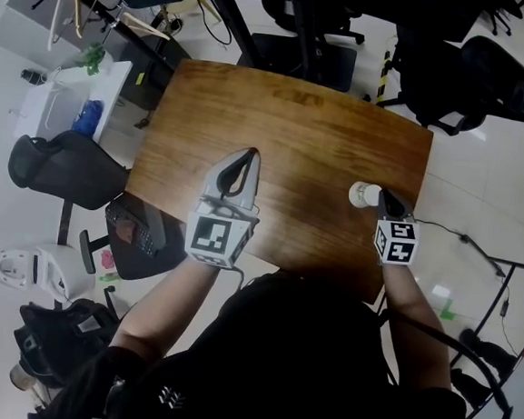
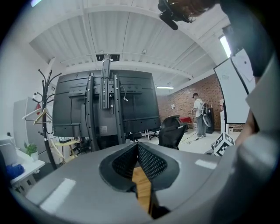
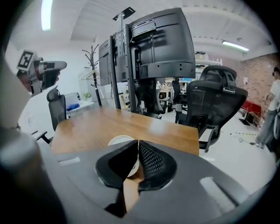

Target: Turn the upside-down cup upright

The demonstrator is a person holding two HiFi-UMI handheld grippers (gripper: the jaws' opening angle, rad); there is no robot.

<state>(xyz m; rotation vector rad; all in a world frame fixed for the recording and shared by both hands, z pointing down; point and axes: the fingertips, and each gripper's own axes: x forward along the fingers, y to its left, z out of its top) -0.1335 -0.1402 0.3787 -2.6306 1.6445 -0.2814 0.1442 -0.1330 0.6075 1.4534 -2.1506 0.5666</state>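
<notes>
1. The table [image 1: 297, 125] is bare wood. The cup is the only loose thing on it.
2. The left gripper [image 1: 249, 154] hangs over the middle of the table with its jaws together and nothing between them. It is well apart from the cup.
3. The right gripper [image 1: 384, 195] is near the table's right edge, also with its jaws together and empty. Its tips are just beside the cup [image 1: 363, 195], on the side nearer the person. Whether they touch it cannot be told.

Procedure (judged):
- The step in hand is the approach for the grasp, which has not yet been made.
- Part the right jaws wider than the cup before moving in. Closed tips would push it toward the edge.
- Take the wall on opposite sides, about mid-height, with a light squeeze. A thin cup probably dents.
- Lift clear of the wood before rolling the wrist.

Orientation: a flat white disc faces up in the right gripper view, which suggests base up and mouth down. The long axis stands vertical.
</notes>
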